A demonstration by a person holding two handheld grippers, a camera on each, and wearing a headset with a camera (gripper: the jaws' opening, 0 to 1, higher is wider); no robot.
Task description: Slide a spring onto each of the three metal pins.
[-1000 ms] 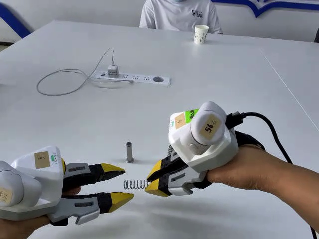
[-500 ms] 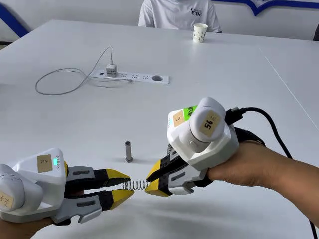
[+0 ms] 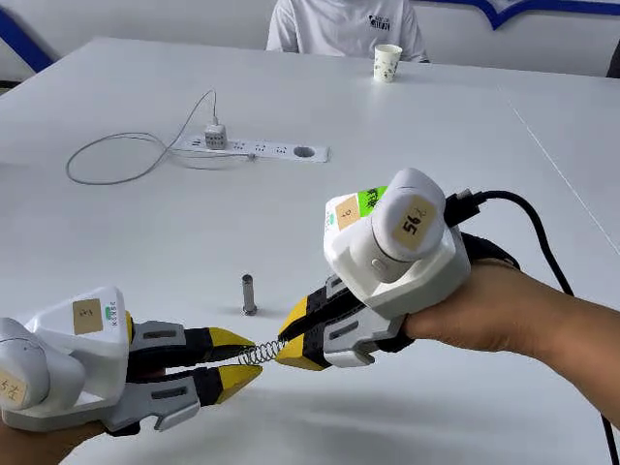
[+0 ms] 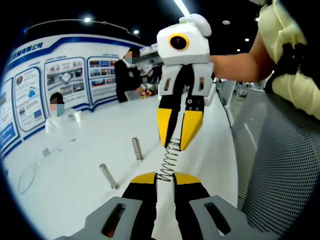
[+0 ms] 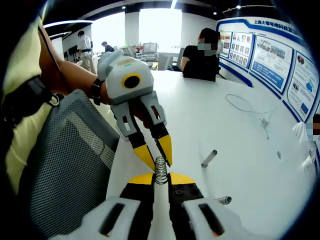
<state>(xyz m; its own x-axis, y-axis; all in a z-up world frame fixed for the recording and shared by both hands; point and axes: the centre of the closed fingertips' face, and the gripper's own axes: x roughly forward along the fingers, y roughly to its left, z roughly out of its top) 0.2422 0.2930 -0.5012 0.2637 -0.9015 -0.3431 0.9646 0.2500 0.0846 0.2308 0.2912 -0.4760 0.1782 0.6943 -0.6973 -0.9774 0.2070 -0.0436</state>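
Note:
A small steel spring [image 3: 260, 353] hangs in the air between my two grippers, just above the white table [image 3: 436, 165]. My right gripper [image 3: 289, 346] is shut on its right end. My left gripper [image 3: 239, 360] has its yellow tips closed around the left end, and the spring [image 4: 169, 159] rises from those tips in the left gripper view. A bare metal pin [image 3: 249, 294] stands upright on the table just behind the spring. The left gripper view has a pin wrapped in a spring [image 4: 136, 148] and a bare pin [image 4: 108, 176]. In the right gripper view the spring [image 5: 160, 170] sits between both pairs of tips.
A white power strip [image 3: 254, 150] with a plugged charger and a looping cable [image 3: 107, 160] lies at the far left. A paper cup [image 3: 387, 64] stands near the far edge, where a person [image 3: 349, 24] sits. A mesh chair [image 5: 65, 165] is behind the hands.
My left gripper has moved right to the spring's free end and narrowed its jaws onto it. The right gripper has shifted slightly left and the spring now tilts.

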